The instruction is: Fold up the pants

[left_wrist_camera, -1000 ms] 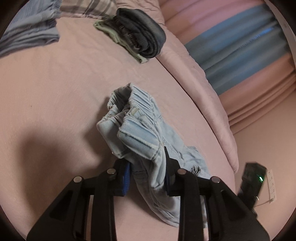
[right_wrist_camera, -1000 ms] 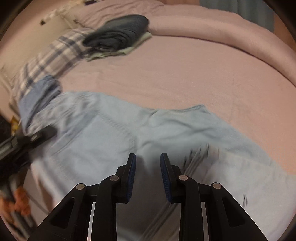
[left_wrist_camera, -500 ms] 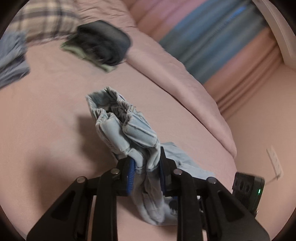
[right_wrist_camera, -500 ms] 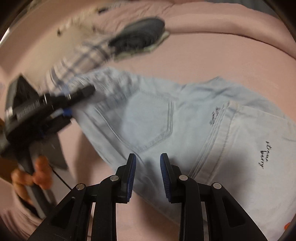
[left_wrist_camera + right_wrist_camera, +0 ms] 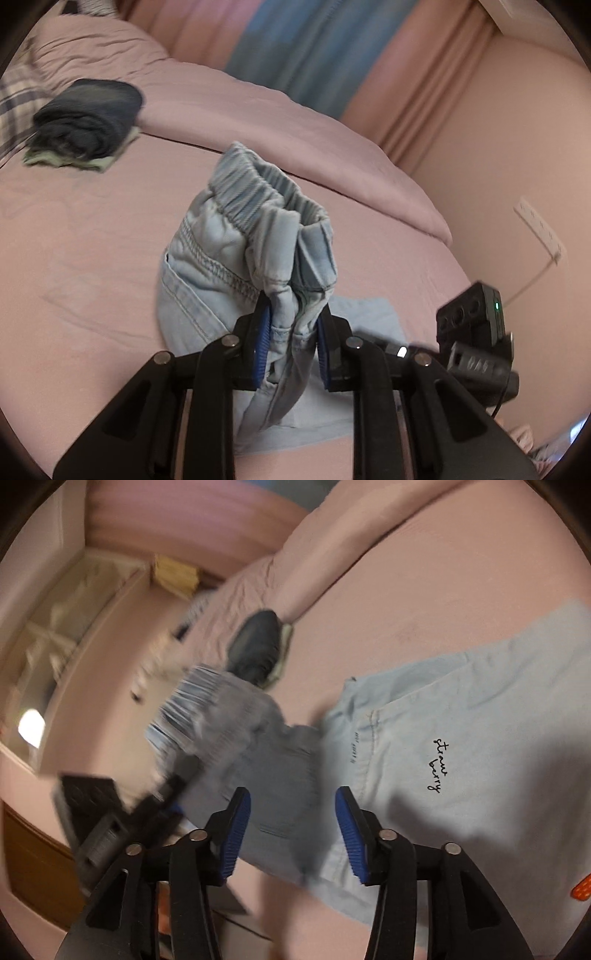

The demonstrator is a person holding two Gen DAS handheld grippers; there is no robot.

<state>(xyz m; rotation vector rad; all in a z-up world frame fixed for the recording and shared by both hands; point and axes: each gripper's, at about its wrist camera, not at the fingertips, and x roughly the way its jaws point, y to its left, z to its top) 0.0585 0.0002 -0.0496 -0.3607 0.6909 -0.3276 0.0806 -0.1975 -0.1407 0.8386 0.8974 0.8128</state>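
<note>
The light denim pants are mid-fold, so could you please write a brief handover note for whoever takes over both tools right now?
Left tool: shut on the bunched waistband of the light denim pants, lifted off the pink bed.
Right tool: jaws opening, empty, over the pants.
Pants: the rest lies flat on the bed, back pocket and "straw berry" lettering up.
Folded dark jeans are stacked near the pillow end.
Done: waist end picked up.
Left: lay it over, finish the fold.
</note>
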